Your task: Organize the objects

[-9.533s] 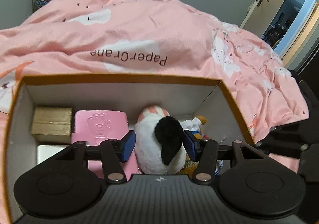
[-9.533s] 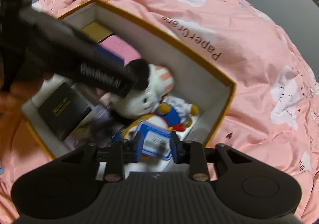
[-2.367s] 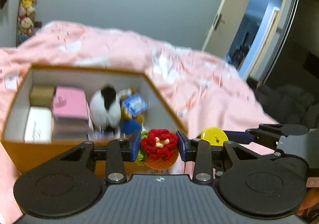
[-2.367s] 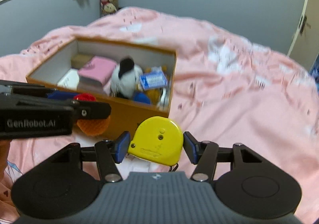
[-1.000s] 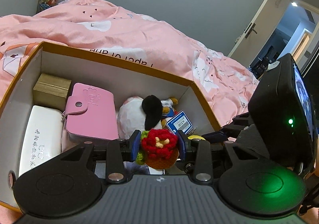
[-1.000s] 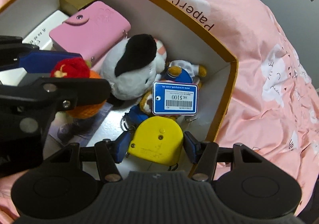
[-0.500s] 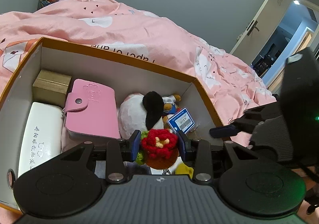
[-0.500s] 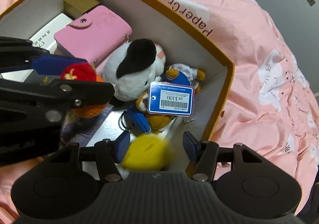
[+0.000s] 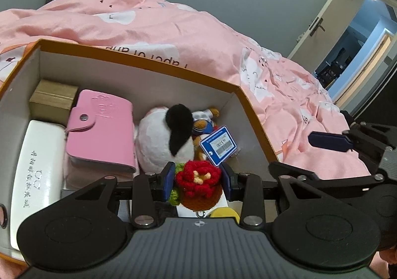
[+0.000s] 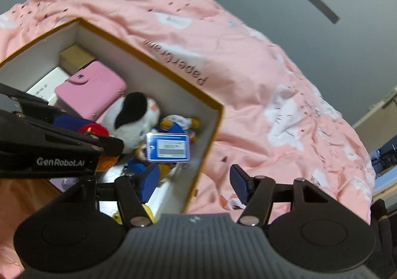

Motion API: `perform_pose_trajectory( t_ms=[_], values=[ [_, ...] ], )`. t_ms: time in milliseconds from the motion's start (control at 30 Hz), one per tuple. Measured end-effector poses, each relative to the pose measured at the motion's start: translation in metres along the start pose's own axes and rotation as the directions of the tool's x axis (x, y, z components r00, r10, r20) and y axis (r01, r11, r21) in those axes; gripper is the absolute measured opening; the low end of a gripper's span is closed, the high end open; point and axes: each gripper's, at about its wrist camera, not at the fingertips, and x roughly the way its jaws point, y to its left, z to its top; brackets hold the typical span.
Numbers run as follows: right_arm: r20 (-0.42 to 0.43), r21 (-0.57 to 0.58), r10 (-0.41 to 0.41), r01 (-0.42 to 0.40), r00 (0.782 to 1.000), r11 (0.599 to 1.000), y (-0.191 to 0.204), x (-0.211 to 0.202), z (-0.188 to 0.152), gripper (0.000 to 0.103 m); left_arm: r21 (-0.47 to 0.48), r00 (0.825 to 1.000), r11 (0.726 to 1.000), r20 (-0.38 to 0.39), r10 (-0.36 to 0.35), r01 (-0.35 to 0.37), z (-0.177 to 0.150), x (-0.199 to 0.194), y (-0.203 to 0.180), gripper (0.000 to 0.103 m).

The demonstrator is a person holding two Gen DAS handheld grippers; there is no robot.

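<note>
My left gripper (image 9: 197, 181) jaws clamp the crocheted flower (image 9: 198, 186) above the box (image 9: 139, 62); right gripper (image 10: 194, 179) jaws, just opening, stand empty; lower it into bare floor before releasing.

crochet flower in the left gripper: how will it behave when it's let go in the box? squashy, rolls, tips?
Probably soft: the crochet flower is knitted yarn, held between the left gripper pads. Likely light for its size and unbreakable. Its rounded orange base may tip or roll a little against the plush toy in the crowded box.
</note>
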Motion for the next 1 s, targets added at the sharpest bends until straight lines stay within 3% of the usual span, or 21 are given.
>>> perform_pose_trajectory(
  t_ms=[200,400,533,767,1000],
  values=[
    [-0.001,0.181,0.023,-0.023,1.0,0.983,-0.024,-0.008,-0.016,0.065,0.004,0.999,1.0,-0.028,-0.021,0.021,-0.004,0.004,-0.004,0.044],
    [-0.007,0.251,0.051,-0.047,0.999,0.967,-0.026,-0.009,-0.027,0.065,0.0,0.998,0.999,-0.035,-0.046,0.046,-0.005,0.004,-0.006,0.045],
    [0.0,0.268,0.057,-0.055,0.998,0.962,-0.025,-0.012,-0.028,0.065,0.008,0.999,0.999,-0.012,-0.05,0.05,-0.006,-0.001,-0.009,0.061],
    [0.029,0.304,0.052,-0.058,0.998,0.951,-0.026,-0.026,-0.031,0.068,0.037,0.996,0.999,0.088,-0.006,0.003,-0.007,-0.029,-0.018,0.066],
    [0.114,0.367,0.045,-0.084,0.992,0.926,-0.027,-0.056,-0.035,0.076,0.076,0.966,0.991,0.242,0.087,-0.108,-0.01,-0.074,-0.034,0.067]
  ],
)
